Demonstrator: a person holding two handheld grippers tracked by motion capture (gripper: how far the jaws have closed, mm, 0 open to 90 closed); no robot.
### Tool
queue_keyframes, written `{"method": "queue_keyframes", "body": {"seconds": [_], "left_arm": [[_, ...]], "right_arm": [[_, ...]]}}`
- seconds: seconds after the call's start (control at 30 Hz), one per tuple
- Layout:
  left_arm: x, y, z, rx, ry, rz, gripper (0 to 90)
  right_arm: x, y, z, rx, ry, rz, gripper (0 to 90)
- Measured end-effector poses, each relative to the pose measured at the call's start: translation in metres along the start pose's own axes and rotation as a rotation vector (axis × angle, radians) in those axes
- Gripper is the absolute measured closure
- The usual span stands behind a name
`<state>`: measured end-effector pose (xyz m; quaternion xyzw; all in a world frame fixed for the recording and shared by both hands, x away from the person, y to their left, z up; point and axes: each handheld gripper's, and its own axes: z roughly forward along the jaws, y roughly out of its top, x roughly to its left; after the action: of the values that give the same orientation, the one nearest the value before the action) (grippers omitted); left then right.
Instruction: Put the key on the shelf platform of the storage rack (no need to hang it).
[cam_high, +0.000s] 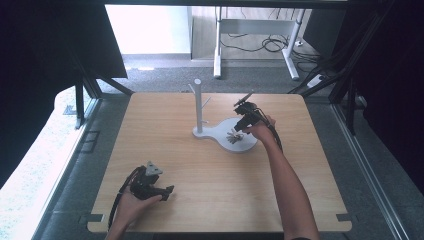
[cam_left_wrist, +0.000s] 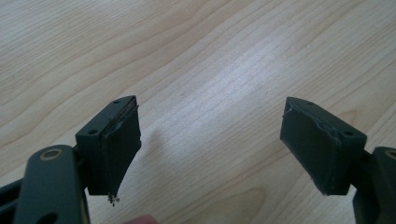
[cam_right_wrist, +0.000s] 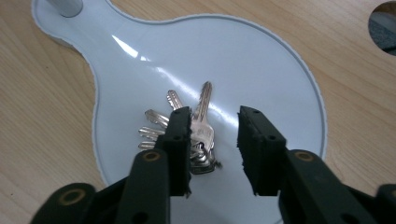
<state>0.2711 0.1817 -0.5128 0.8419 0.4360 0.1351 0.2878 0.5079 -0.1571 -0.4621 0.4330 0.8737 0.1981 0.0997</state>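
Bunch of keys is lying on the white stand's tray, partly hidden by the right gripper, gaping above it; left gripper is hovering wide over the table.

Table: pale wood-grain top, smooth, soft sheen. Stand base: white, glossy, plastic-looking, bright reflections. Keys: silvery metal, shiny. Right gripper jaws: black, matt, rough edges. Left gripper jaws: same matt black, frayed pad edges.
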Motion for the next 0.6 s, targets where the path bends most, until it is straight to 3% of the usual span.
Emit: {"method": "queue_keyframes", "body": {"seconds": [0.23, 0.6], "left_arm": [[-0.003, 0.001, -0.001, -0.003, 0.005, 0.008, 20.6], [-0.008, 0.003, 0.001, 0.005, 0.006, 0.021, 20.6]], "right_arm": [[0.003, -0.022, -0.019, -0.034, 0.038, -0.016, 58.1], [0.010, -0.071, -0.047, -0.122, 0.090, -0.035, 53.5]]}}
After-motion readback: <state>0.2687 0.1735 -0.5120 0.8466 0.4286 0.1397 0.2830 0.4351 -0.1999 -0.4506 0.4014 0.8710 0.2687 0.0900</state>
